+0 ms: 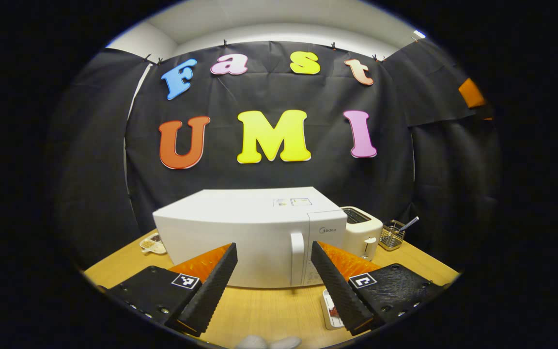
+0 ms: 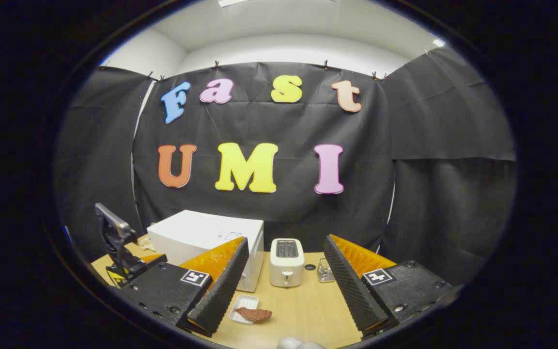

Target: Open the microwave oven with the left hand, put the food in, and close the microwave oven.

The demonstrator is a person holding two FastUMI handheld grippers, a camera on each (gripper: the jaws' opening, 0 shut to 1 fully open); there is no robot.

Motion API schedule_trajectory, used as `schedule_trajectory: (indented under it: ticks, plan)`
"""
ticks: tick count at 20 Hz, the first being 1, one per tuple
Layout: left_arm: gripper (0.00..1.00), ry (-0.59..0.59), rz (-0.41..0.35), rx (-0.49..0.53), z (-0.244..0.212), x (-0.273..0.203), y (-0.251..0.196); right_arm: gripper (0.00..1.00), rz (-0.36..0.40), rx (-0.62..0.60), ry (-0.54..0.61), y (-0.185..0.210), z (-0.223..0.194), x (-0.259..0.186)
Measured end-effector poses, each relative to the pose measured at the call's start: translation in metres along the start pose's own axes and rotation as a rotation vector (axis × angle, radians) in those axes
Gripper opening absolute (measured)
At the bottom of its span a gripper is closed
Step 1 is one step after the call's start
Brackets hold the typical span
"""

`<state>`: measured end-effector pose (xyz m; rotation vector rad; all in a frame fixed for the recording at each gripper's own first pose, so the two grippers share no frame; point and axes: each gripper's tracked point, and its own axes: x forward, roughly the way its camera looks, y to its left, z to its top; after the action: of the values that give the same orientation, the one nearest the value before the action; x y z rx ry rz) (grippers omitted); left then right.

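The microwave oven [image 1: 255, 232] sits shut on the wooden table [image 1: 269, 315], its door handle [image 1: 297, 257] upright at the right edge of the door. In the left gripper view the left gripper [image 1: 273, 269] is level and pointed straight at the oven front, its fingers spread wide with the handle between them but farther back, nothing touched. A small white tray [image 1: 330, 310] lies on the table just under its right finger. In the right gripper view the right gripper [image 2: 286, 278] is held level too, fingers spread and empty, aimed at the toaster [image 2: 286, 261] beside the oven [image 2: 206, 237]. The food [image 2: 255, 315], a brownish piece, lies on the tray [image 2: 241, 310] near this gripper's left finger. A small wire basket [image 1: 392, 235] stands right of the toaster [image 1: 362, 232].
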<state>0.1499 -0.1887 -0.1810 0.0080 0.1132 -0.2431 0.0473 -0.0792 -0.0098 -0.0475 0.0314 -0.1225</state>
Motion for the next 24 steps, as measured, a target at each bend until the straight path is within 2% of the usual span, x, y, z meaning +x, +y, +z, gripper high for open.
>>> schedule_trajectory:
  ticks: [1,4,8,9,10,13,14,18,20,21,22,24]
  plan:
    - [0.96,0.020,0.000,-0.013,-0.011,0.014,-0.006,1.00,-0.006,-0.004,0.009,-0.005,-0.005,0.004]
    - [0.96,0.063,-0.001,-0.030,-0.042,0.052,-0.020,1.00,-0.011,-0.016,0.036,-0.015,-0.015,0.016]
    - [0.96,0.068,0.011,-0.030,-0.058,0.083,-0.024,1.00,-0.021,-0.009,0.060,-0.025,-0.027,0.025]
    - [0.96,0.074,0.009,-0.029,-0.062,0.088,-0.025,0.90,-0.025,-0.007,0.066,-0.030,-0.031,0.026]
    - [0.93,0.082,-0.004,-0.026,-0.066,0.092,-0.029,1.00,-0.032,-0.006,0.074,-0.033,-0.034,0.027]
    - [0.82,0.089,-0.031,-0.027,-0.069,0.100,-0.034,1.00,-0.045,-0.005,0.091,-0.042,-0.041,0.030]
    - [0.88,0.090,-0.012,-0.019,-0.071,0.100,-0.030,1.00,-0.048,-0.008,0.094,-0.043,-0.042,0.030]
    - [0.28,0.094,-0.003,0.003,-0.074,0.099,-0.029,1.00,-0.036,-0.027,0.100,-0.040,-0.043,0.029]
    - [0.19,0.091,-0.005,-0.009,-0.075,0.101,-0.028,1.00,-0.029,-0.033,0.092,-0.038,-0.040,0.029]
    - [0.27,0.092,-0.009,-0.001,-0.075,0.101,-0.029,1.00,-0.026,-0.036,0.089,-0.037,-0.040,0.029]
    - [0.18,0.090,-0.008,-0.001,-0.075,0.100,-0.028,1.00,-0.024,-0.041,0.090,-0.035,-0.039,0.029]
    - [0.18,0.090,-0.004,0.004,-0.074,0.098,-0.027,1.00,-0.020,-0.049,0.086,-0.035,-0.039,0.026]
